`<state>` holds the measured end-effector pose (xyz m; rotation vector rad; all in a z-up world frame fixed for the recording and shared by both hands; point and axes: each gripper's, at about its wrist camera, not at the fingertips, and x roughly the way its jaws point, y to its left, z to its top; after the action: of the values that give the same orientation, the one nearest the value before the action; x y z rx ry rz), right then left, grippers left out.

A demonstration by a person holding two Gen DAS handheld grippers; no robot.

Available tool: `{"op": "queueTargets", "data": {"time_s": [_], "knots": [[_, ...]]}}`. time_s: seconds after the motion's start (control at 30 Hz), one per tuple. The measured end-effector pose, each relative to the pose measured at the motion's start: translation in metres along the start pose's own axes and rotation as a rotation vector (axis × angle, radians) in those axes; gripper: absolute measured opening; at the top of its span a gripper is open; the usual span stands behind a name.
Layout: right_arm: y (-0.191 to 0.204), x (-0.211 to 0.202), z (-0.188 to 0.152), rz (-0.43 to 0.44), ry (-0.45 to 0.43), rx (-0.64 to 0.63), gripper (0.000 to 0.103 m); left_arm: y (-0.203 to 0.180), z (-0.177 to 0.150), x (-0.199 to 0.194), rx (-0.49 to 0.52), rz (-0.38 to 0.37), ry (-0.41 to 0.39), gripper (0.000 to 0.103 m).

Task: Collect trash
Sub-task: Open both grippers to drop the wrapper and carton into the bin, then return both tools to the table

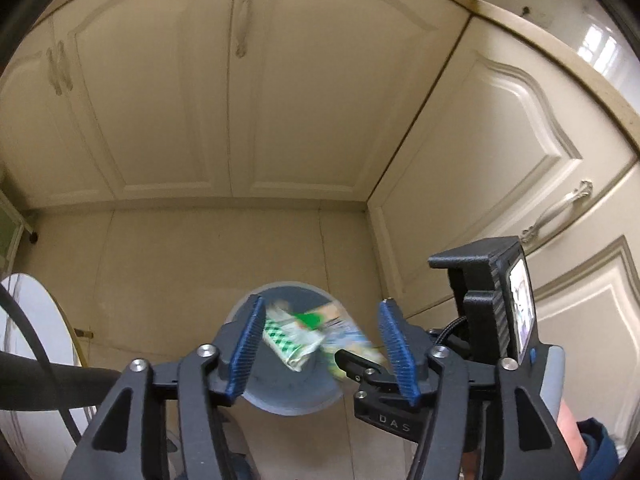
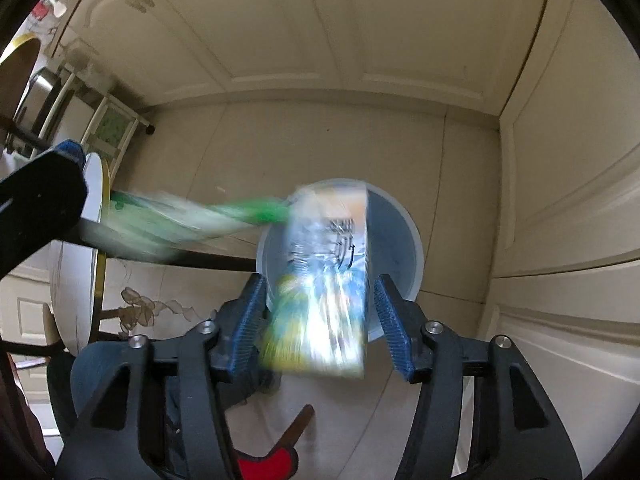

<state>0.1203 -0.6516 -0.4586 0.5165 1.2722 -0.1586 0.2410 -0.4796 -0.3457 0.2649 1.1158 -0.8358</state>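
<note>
Drop step under way. Left gripper (image 1: 320,344) jaws released; green-checked wrapper (image 1: 294,338) loose at lower centre, above the grey bin (image 1: 256,394). Right gripper (image 2: 320,322) jaws released; blue carton (image 2: 326,280), blurred, over the bin. Next: confirm both land inside.

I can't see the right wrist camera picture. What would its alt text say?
A blurred blue, yellow and white drink carton falls between the open blue-padded fingers of the right gripper towards a round grey bin on the beige tiled floor. A blurred green and white carton drops beside it, with cream cabinet doors behind.
</note>
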Motion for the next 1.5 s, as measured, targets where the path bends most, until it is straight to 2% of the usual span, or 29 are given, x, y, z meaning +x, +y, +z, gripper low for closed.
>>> {"op": "queueTargets", "data": {"time_s": [0.17,0.27,0.4,0.5,0.6,0.63,0.7,0.73,0.8,0.87,0.97,1.07,1.1,1.17,1.2,1.3,1.33,1.4,1.43,1.47,1.5], "knots": [[-0.008,0.014,-0.005,0.007,0.016,0.048,0.075,0.011,0.014,0.022,-0.042,0.015,0.016,0.060],[-0.017,0.017,-0.007,0.011,0.026,0.085,0.075,0.025,0.012,0.019,-0.057,0.021,0.008,0.062],[-0.023,0.005,-0.015,-0.012,-0.011,0.108,0.078,0.016,0.023,0.011,-0.029,0.041,-0.035,0.069],[-0.016,-0.020,-0.023,-0.030,-0.067,0.108,0.078,0.006,0.029,-0.009,-0.005,0.061,-0.096,0.073],[-0.001,-0.060,-0.030,-0.050,-0.145,0.104,0.078,0.002,0.036,-0.045,0.005,0.081,-0.179,0.079],[0.007,-0.080,-0.032,-0.054,-0.190,0.104,0.079,0.001,0.036,-0.061,0.011,0.089,-0.210,0.082],[0.018,-0.111,-0.034,-0.046,-0.257,0.106,0.089,-0.004,0.035,-0.088,0.025,0.107,-0.276,0.091],[0.026,-0.130,-0.035,-0.043,-0.298,0.105,0.090,-0.006,0.031,-0.108,0.029,0.133,-0.326,0.098],[0.048,-0.169,-0.037,-0.036,-0.376,0.086,0.092,0.003,0.024,-0.137,0.024,0.169,-0.402,0.102],[0.078,-0.205,-0.038,-0.026,-0.443,0.038,0.094,0.008,0.017,-0.164,0.013,0.205,-0.462,0.102],[0.128,-0.246,-0.040,0.000,-0.520,-0.054,0.103,0.027,0.013,-0.196,-0.035,0.277,-0.511,0.103],[0.183,-0.272,-0.043,0.014,-0.558,-0.143,0.103,0.029,0.001,-0.228,-0.097,0.278,-0.580,0.102],[0.200,-0.278,-0.043,0.030,-0.566,-0.167,0.103,0.038,-0.001,-0.239,-0.120,0.301,-0.595,0.102],[0.234,-0.288,-0.046,0.061,-0.577,-0.209,0.103,0.044,-0.020,-0.260,-0.148,0.343,-0.615,0.102],[0.250,-0.291,-0.047,0.065,-0.583,-0.232,0.103,0.046,-0.041,-0.277,-0.162,0.358,-0.627,0.102],[0.298,-0.291,-0.056,0.079,-0.585,-0.303,0.103,0.065,-0.066,-0.311,-0.218,0.406,-0.670,0.102],[0.312,-0.289,-0.058,0.083,-0.583,-0.320,0.103,0.061,-0.091,-0.327,-0.228,0.423,-0.683,0.102],[0.340,-0.289,-0.066,0.098,-0.583,-0.360,0.103,0.072,-0.111,-0.343,-0.255,0.465,-0.711,0.102],[0.352,-0.290,-0.068,0.105,-0.582,-0.379,0.103,0.064,-0.154,-0.363,-0.267,0.482,-0.724,0.102],[0.367,-0.289,-0.072,0.109,-0.579,-0.403,0.103,0.061,-0.169,-0.369,-0.279,0.500,-0.732,0.102],[0.378,-0.289,-0.075,0.112,-0.577,-0.422,0.103,0.053,-0.208,-0.393,-0.298,0.523,-0.745,0.102]]}}
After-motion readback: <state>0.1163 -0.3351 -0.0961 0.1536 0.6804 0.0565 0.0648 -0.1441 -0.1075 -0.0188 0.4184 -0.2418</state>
